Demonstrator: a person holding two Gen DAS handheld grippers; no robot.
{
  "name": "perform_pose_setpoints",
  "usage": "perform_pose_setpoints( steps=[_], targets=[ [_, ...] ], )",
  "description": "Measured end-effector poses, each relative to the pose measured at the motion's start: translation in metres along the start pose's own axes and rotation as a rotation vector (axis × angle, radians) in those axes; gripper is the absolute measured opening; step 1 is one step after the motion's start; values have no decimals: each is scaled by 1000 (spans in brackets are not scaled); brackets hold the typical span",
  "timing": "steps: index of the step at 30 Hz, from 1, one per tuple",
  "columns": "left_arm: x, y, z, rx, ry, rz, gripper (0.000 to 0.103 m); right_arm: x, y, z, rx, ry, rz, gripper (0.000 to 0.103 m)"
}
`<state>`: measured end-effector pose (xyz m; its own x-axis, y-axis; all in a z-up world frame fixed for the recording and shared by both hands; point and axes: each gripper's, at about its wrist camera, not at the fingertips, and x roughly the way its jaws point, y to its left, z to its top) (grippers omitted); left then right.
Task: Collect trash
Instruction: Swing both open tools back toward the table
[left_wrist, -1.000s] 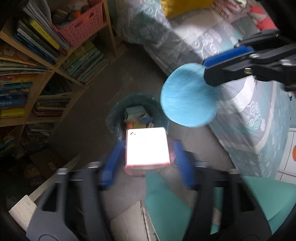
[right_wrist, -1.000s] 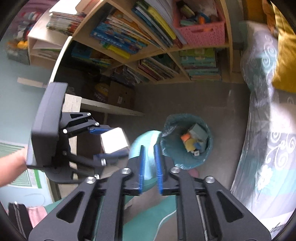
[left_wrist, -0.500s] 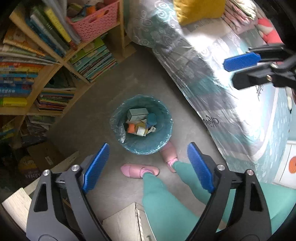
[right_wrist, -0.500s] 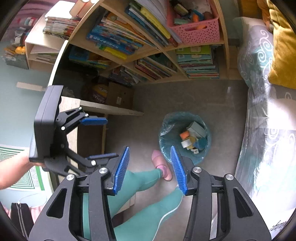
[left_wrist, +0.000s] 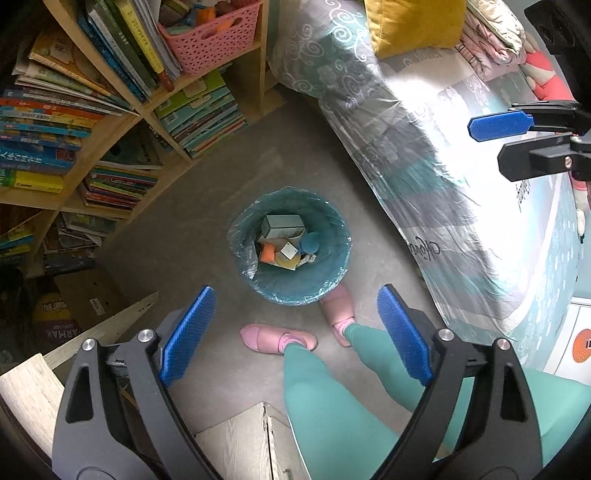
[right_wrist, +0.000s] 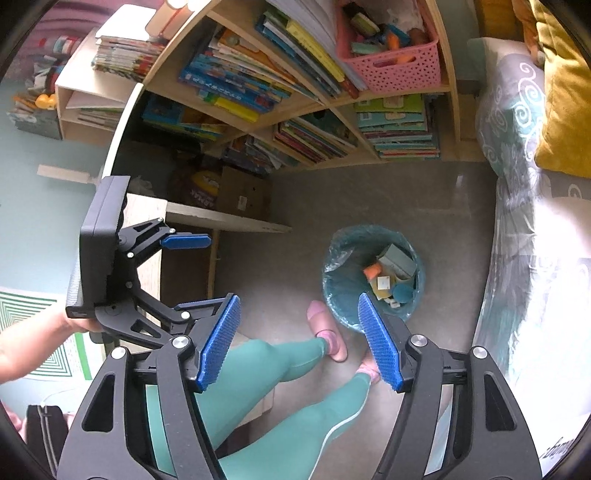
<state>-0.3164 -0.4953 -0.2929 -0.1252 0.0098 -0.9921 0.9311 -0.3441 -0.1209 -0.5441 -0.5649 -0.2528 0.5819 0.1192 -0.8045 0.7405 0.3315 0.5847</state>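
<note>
1. Now: left gripper (left_wrist: 295, 334) jaws wide, just opened further, empty.
2. Right gripper (right_wrist: 299, 341) jaws wide, just opening, empty.
3. Below: lined bin (left_wrist: 334, 273), trash (left_wrist: 282, 243) inside.
4. Left: box (left_wrist: 61, 325) reading "ARMAK", inverted.

A wooden bookshelf (left_wrist: 122, 122) is standing crammed with stacked and leaning books, a pink basket (left_wrist: 212, 44) sitting on one shelf. A bed (left_wrist: 461, 177) with a patterned cover is lying opposite, a yellow pillow (left_wrist: 413, 26) resting on it. Pink slippers (left_wrist: 273, 338) and green trouser legs (left_wrist: 332, 406) are showing on the grey floor (left_wrist: 207, 206). A cardboard box (right_wrist: 240, 194) is sitting beneath a desk.
</note>
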Motion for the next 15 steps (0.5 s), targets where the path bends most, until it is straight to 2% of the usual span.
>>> perform_pose_setpoints(
  steps=[8,15],
  targets=[
    [-10,-4,-3,-8,-15,2,87,-7,4,-9,5,-14,3,68],
    [-43,-5,-7,-36,-93,41,93,-24,20,-8,-45,-56,15,72]
  ],
)
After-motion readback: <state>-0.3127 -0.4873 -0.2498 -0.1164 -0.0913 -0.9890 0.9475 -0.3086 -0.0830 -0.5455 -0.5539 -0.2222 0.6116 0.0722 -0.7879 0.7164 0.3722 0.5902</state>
